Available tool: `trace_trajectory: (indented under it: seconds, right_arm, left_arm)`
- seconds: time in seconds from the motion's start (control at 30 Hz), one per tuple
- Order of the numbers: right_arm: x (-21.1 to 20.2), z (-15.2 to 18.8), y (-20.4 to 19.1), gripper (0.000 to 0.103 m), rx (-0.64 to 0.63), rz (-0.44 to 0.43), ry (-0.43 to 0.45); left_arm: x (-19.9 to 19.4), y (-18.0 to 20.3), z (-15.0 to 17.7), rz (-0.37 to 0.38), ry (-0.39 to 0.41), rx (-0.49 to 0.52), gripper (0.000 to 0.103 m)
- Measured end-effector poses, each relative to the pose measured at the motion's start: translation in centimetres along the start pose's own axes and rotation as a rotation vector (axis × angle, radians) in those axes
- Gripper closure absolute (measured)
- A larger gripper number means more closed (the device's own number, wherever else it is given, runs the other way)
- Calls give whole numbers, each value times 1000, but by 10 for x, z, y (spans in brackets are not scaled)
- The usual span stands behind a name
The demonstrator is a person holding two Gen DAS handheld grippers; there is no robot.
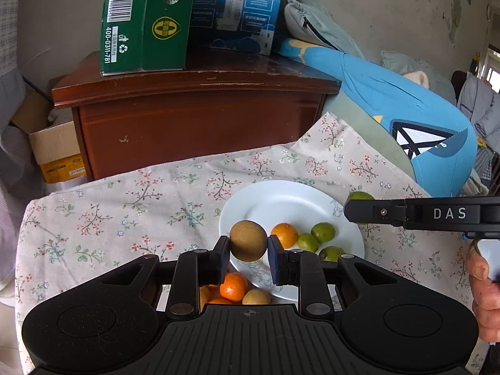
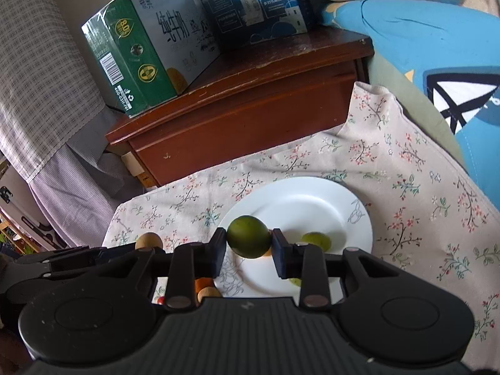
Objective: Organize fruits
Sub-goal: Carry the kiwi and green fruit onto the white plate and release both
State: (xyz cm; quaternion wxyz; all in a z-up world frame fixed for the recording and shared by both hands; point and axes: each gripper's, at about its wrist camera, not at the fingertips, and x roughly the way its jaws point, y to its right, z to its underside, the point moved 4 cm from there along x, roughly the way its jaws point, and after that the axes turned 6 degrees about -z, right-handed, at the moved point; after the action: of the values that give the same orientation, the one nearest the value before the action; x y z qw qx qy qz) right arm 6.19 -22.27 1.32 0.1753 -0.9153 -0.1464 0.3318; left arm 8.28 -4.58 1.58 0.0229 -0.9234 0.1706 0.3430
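Left tongs [image 1: 248, 250] clamped brown fruit [image 1: 248, 240] above plate [image 1: 281, 200] edge at 7 o'clock. Right tongs [image 2: 249, 247] clamped green fruit [image 2: 249, 241] over plate centre. Risk: round fruit slipping from narrow pad contact, rolling off bench.

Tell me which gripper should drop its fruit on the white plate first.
Probably right. The right gripper holds the green lime directly over the white plate, near a plated lime. The left gripper holds its brown fruit at the plate's near-left rim.
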Motion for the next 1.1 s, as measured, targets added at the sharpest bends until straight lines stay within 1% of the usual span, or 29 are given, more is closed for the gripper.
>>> trace_trajectory:
  seconds: [0.1,0.3,0.47,0.67,0.8,0.97,1.1]
  right_arm:
    - [2,-7,8,72,11,13,19]
    - [14,-15,26,72,64,13,29]
    - [34,-11,33,72,71,12,-22]
    - [53,-8,39,72,65,23,-46]
    - [65,-4,46,72,88,32,-75]
    - [75,-3,50,72,95,45,-80]
    - [78,-4,53,69,109,48,-75]
  left_arm:
    - [8,6,-5,4,-3,44,79]
    - [27,9,-13,34,-26,51,79]
    - [51,15,-10,46,-71,69,79]
    - [73,20,-3,47,-119,82,79]
    - [83,22,1,48,-142,85,79]
    - [89,26,3,57,-157,78,79]
    - [89,27,2,51,-148,75,77]
